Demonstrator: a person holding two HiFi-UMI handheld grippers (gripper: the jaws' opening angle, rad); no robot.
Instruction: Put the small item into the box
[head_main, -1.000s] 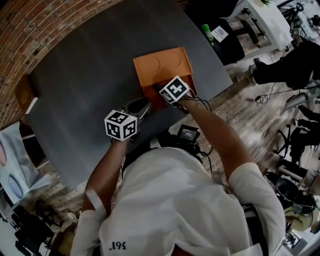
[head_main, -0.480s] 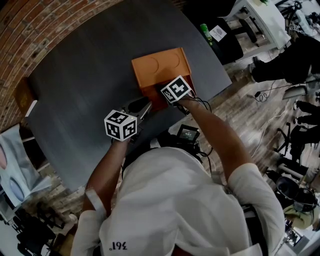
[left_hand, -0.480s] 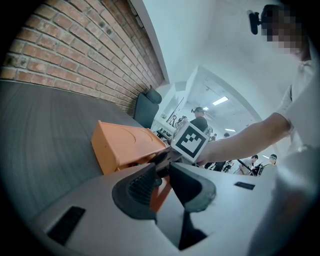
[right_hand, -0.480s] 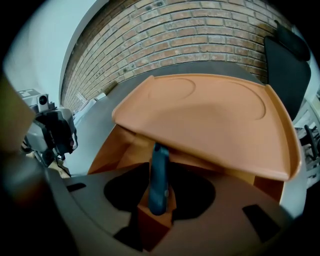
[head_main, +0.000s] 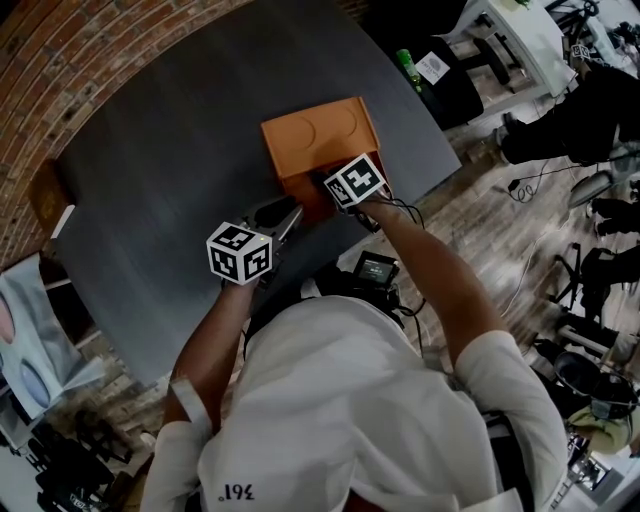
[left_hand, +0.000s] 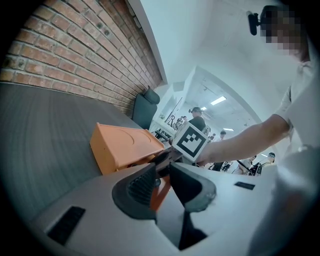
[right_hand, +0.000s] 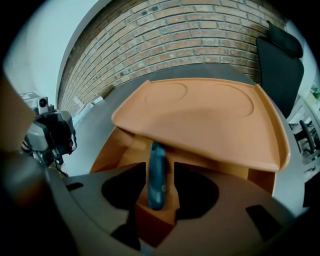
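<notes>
An orange box (head_main: 315, 140) lies on the grey table (head_main: 180, 150) with its lid (right_hand: 210, 115) raised part way. My right gripper (head_main: 328, 186) reaches into the box's front opening. Between its jaws (right_hand: 160, 187) lies a small blue item (right_hand: 156, 170). The jaws are opening, and orange shows on both sides of the item. My left gripper (head_main: 285, 212) is at the box's near left corner. Its jaws (left_hand: 161, 175) stand close together with an orange flap (left_hand: 159, 192) of the box between them.
The table's right edge runs close behind the box. A green bottle (head_main: 405, 62) and a dark chair (right_hand: 280, 60) stand beyond it. A brick wall (right_hand: 200, 30) borders the table's far side. Cables and gear lie on the wooden floor (head_main: 500, 220) at the right.
Almost nothing moves in the head view: the right gripper stays at the box's opening and the left gripper stays by the box's near corner.
</notes>
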